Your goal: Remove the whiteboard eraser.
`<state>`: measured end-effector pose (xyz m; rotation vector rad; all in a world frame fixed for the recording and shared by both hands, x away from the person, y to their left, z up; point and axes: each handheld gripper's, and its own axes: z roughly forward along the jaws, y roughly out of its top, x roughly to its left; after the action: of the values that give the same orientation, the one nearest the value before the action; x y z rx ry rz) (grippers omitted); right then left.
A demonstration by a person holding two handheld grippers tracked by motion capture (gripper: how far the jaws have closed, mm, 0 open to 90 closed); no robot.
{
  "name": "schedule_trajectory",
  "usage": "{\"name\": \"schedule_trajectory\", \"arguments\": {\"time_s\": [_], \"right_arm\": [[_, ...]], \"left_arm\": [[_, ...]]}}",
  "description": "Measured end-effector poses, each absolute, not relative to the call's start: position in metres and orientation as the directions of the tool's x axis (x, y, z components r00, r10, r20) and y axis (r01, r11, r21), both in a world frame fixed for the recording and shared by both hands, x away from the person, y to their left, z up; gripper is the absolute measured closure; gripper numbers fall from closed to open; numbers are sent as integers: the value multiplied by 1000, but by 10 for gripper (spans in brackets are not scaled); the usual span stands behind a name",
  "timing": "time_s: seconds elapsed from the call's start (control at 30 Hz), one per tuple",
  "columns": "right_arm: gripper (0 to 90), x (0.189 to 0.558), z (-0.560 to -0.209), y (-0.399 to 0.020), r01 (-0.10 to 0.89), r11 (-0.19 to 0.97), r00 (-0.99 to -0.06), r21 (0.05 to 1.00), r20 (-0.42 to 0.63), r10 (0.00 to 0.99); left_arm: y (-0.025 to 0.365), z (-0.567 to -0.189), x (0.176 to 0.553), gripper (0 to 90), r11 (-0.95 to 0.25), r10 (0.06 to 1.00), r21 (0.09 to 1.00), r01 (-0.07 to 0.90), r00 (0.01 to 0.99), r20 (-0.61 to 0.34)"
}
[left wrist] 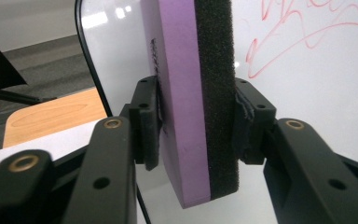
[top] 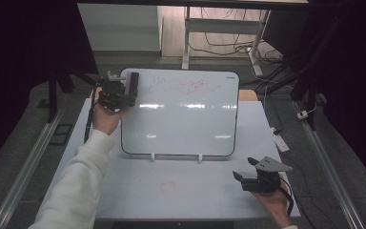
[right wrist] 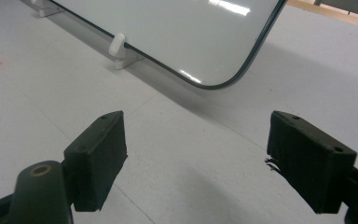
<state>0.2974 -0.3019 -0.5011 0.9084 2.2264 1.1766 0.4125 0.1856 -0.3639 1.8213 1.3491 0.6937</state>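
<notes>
A whiteboard (top: 181,114) leans on the table, with red scribbles (top: 183,87) near its top edge. My left gripper (top: 126,93) is at the board's top left corner, shut on a purple eraser (top: 132,82) with a black foam face. In the left gripper view the eraser (left wrist: 191,98) stands upright between the pads (left wrist: 149,121), which press on both its sides, and the red scribbles (left wrist: 303,37) lie just to its right. My right gripper (top: 248,169) rests open near the table's front right. In the right gripper view nothing is between its fingertips (right wrist: 196,158).
Two white clips (top: 153,156) hold the board's bottom edge on the white table (top: 181,191). A faint red mark (top: 167,186) is on the table in front. A desk frame with cables (top: 228,45) stands beyond the table.
</notes>
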Motion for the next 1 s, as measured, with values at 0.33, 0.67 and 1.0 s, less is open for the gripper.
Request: {"name": "schedule_trajectory", "arguments": {"time_s": [0.33,0.67,1.0], "right_arm": [[195,295,-499,-302,324,411,-672,852,-99,734],[201,295,-498,-298,329,402,-679,854,-82,729],[210,293,-488,-284,328,340,-703,882,-13,711]], "left_arm": [[194,-360,399,638,-179,964,830,528,261,42],[190,-365,351,638,-205,939,867,454,343,42],[167,-399,303,637,-210,891,882,422,453,-4]]}}
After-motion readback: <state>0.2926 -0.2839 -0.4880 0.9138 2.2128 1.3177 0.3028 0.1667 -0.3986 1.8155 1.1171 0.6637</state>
